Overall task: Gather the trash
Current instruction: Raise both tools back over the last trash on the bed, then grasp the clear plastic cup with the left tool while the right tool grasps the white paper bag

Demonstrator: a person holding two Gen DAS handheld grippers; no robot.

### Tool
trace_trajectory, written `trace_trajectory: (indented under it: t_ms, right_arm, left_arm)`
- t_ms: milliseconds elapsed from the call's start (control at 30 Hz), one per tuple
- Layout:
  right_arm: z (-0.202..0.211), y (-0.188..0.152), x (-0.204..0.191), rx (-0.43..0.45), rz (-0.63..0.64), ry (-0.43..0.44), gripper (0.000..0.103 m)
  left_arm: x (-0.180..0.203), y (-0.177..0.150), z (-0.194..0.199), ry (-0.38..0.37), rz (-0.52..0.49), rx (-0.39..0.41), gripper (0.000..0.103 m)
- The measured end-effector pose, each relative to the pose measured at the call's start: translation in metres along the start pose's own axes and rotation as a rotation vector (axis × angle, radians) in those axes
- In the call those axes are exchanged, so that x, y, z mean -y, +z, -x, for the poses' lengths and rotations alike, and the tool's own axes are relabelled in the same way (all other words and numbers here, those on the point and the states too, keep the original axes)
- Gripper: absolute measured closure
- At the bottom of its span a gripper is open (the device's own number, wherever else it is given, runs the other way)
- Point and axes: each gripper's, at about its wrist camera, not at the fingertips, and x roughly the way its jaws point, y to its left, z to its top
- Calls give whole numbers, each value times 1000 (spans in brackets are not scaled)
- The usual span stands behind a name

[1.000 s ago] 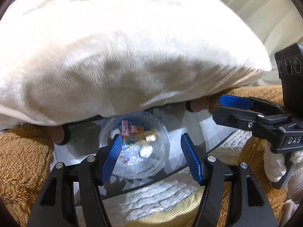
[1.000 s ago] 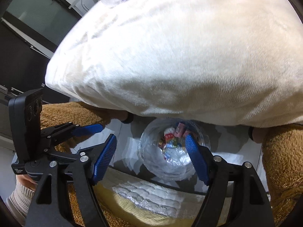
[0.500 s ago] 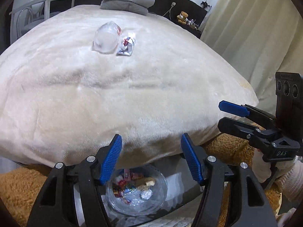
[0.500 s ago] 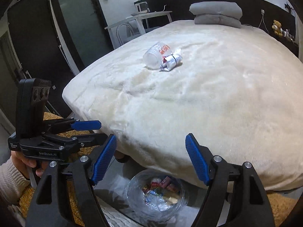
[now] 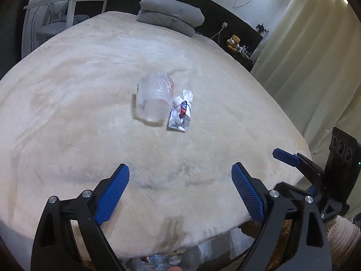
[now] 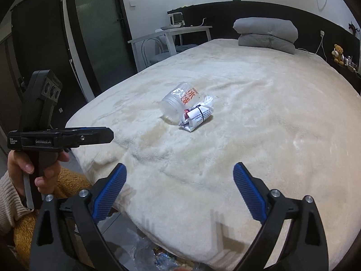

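Note:
A clear plastic cup [image 5: 155,99] [image 6: 180,101] lies on its side in the middle of the cream bed cover [image 5: 67,113] [image 6: 270,113]. A crumpled white wrapper [image 5: 180,115] [image 6: 197,115] rests against it. My left gripper [image 5: 179,169] hovers over the bed's near edge, well short of both; its jaws are opening with nothing between them. My right gripper [image 6: 179,167] hovers beside it, its jaws likewise opening and empty. Each shows in the other's view: the right gripper [image 5: 291,159], the left gripper [image 6: 90,135]. A clear bin of trash [image 5: 158,260] [image 6: 162,256] peeks out below the bed edge.
A folded grey blanket [image 5: 169,20] [image 6: 266,33] sits at the bed's far end. A white desk [image 6: 178,30] and dark doors [image 6: 94,33] stand left, curtains [image 5: 315,56] right. A brown fluffy rug [image 6: 70,183] lies below. A hand [image 6: 24,167] holds the left gripper.
Both grippers rose from beside the trash bin under the bed edge to above the bed. Both jaws opened wider. The cup and wrapper now lie ahead.

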Motion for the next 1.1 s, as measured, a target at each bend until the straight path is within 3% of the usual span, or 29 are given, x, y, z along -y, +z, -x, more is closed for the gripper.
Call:
trace_trajectory:
  t_ms: [333,533,833,967,1100]
  right_arm:
    - [-29,32,21,0,-33,-6,5]
    - [-46,43,28,-12,-27,-15,5]
    - [-63,50,39,-39,-32,-14,5]
    - [-68,51,42,-48,-29,-15,5]
    - [-74,52,45,-64,-49,-9,5]
  left_arm:
    - [-29,66,-53,-4,19,-8,6]
    - [-44,81,-96,-26,63,-83,6]
    - [-51,96,-126,-84,104,-98,9]
    - [-50,97,-136,-57,69,-126,33]
    - [-50,96,-135,-50,54,-122,38]
